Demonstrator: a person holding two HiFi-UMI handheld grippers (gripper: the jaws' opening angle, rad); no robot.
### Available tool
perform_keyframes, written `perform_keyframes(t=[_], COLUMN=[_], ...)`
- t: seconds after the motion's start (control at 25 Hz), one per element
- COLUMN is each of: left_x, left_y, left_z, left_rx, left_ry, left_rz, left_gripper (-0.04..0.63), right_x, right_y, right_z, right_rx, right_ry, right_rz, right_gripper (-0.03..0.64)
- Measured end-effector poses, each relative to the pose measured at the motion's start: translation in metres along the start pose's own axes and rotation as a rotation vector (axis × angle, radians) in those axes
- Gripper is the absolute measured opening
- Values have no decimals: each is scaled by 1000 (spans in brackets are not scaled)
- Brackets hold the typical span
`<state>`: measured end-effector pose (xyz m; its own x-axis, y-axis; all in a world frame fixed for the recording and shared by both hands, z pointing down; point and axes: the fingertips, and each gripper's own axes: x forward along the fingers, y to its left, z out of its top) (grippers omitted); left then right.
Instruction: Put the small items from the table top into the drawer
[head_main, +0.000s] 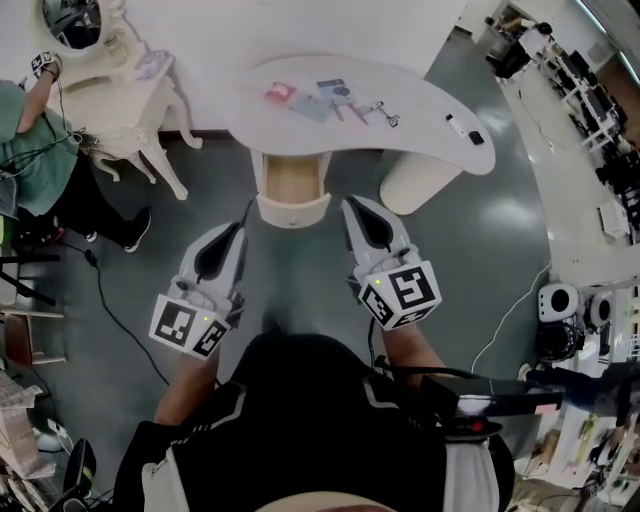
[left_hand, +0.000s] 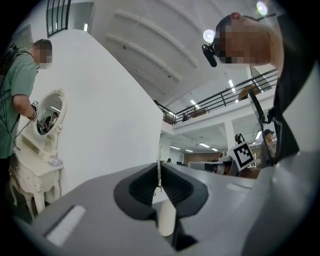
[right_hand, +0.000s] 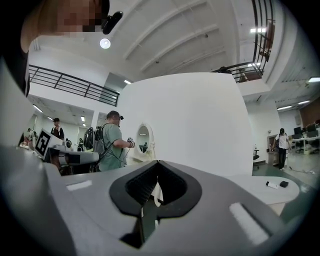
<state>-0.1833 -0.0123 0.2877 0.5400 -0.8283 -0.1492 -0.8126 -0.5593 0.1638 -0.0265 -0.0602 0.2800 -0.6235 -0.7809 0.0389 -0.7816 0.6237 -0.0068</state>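
A white curved table (head_main: 420, 95) stands ahead of me with small items on top: a pink item (head_main: 281, 94), a light blue card (head_main: 312, 107), a dark blue box (head_main: 333, 89), a pink pen (head_main: 338, 113), a metal clip (head_main: 386, 113), and a white piece (head_main: 455, 125) beside a black piece (head_main: 475, 137). Under the table's middle a drawer (head_main: 291, 185) is pulled out, and its inside looks bare. My left gripper (head_main: 232, 232) (left_hand: 158, 172) and right gripper (head_main: 358, 208) (right_hand: 157, 175) hover short of the drawer. Both are shut with nothing in them.
A round white pedestal (head_main: 415, 180) holds up the table to the right of the drawer. At the left a person in a green shirt (head_main: 30, 140) stands by a white vanity with a mirror (head_main: 125, 80). Cables (head_main: 120, 320) trail over the grey floor. Equipment (head_main: 570, 310) crowds the right side.
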Motion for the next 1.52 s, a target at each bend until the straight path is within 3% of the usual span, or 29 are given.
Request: perform_keyframes(t=[0.52, 1.0, 1.52], left_x=[14, 62, 147], left_y=[41, 57, 54], left_z=[-6, -4, 8], left_rx=[-47, 7, 84], left_ry=[22, 40, 25], left_rz=[-83, -53, -78], left_gripper=[18, 18, 18], right_x=[37, 79, 117], right_y=[5, -39, -109], right_z=[2, 1, 21], right_rx=[16, 45, 32], right_ry=[11, -30, -71], right_rz=[-43, 13, 69], right_gripper=[3, 3, 2])
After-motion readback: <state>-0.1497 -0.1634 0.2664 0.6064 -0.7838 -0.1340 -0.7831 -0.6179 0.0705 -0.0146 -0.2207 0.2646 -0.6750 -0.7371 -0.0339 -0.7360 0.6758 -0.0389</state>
